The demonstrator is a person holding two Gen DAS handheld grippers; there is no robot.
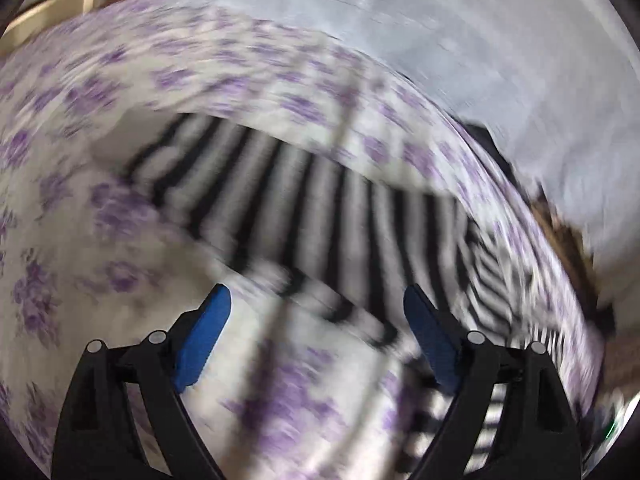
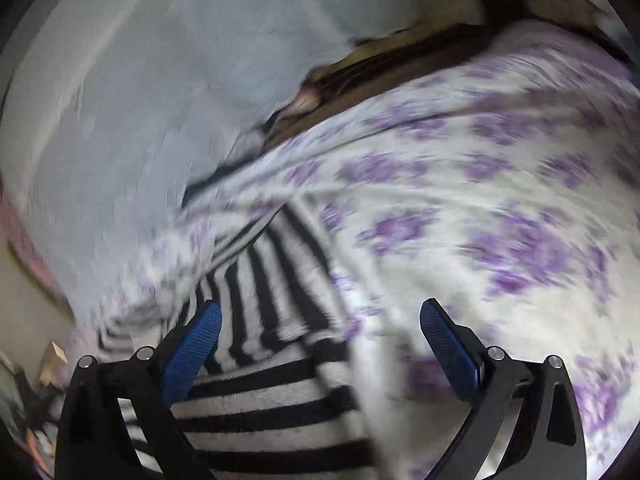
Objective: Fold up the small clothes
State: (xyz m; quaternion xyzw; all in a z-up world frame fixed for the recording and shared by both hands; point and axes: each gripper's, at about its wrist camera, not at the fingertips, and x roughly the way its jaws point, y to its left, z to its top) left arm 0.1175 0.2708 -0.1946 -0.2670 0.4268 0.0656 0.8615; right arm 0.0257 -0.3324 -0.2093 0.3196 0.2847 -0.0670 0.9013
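A black-and-white striped garment (image 1: 320,200) lies on a white bedsheet with purple flowers (image 1: 120,80). Both views are blurred by motion. My left gripper (image 1: 318,320) is open with its blue pads apart, just above the garment's near edge, holding nothing. In the right wrist view the striped garment (image 2: 264,360) fills the lower left on the floral sheet (image 2: 480,220). My right gripper (image 2: 320,332) is open and empty, its left pad over the stripes and its right pad over the sheet.
A pale grey-blue cloth or wall (image 1: 460,32) lies beyond the bed's far edge, also in the right wrist view (image 2: 140,80). A dark wooden edge (image 2: 400,64) runs behind the sheet. A tan box shape (image 1: 48,12) sits at the far left.
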